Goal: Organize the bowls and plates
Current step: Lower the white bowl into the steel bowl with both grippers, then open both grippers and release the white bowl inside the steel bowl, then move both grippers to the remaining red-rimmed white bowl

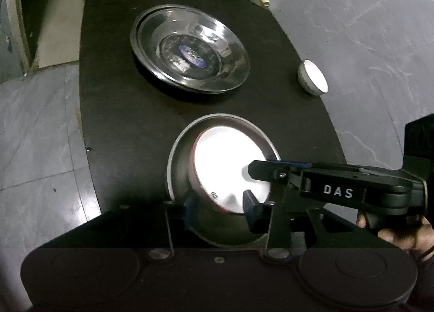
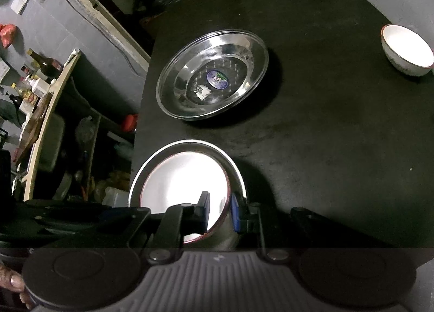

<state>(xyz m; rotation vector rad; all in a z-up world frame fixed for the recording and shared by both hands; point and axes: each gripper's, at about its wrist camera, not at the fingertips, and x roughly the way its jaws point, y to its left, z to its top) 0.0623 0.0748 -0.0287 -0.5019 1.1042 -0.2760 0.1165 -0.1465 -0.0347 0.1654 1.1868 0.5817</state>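
Your white bowl (image 2: 184, 184) sits tilted inside a steel bowl (image 1: 176, 165) at the near end of the black table (image 2: 325, 135), close to its left edge. Your right gripper (image 2: 219, 213) is clamped on the white bowl's rim. Your left gripper (image 1: 219, 210) stands parted astride the near rims, pads not pressing either one. The steel plate (image 2: 214, 73) lies apart, mid-table, with bare surface between and to the right. A second white bowl (image 2: 407, 51) stands at the far right edge. Grey tiled floor (image 1: 366, 27) surrounds the table; cluttered shelving with bottles (image 2: 40, 73) crowds the left side.
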